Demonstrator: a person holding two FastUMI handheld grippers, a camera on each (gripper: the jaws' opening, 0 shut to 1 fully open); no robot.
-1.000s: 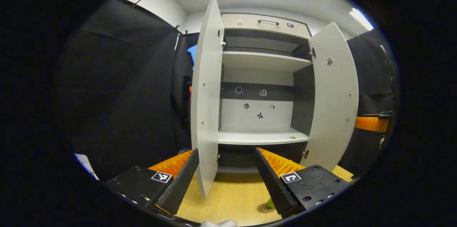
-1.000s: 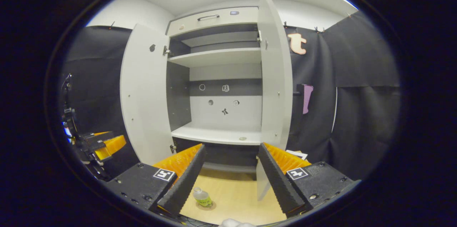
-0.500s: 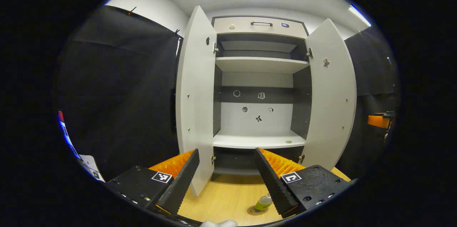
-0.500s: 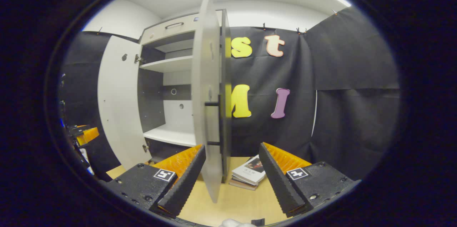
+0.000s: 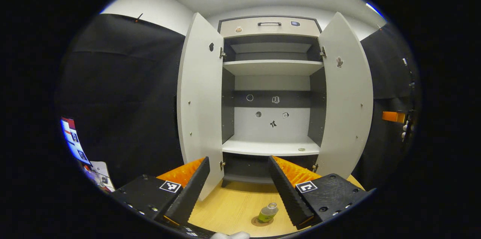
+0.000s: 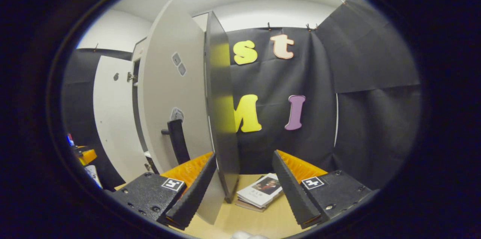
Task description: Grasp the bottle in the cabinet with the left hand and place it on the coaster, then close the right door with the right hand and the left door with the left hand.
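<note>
Bottle stands on its coaster at six o'clock below the open cabinet; both grippers' jaws gape empty.

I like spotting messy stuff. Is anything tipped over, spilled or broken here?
Nothing looks spilled or broken. The bottle stands upright on its coaster on the wooden table. Both cabinet doors, the left door and the right door, hang open, with the shelves bare. Some books lie stacked beside the cabinet.
</note>
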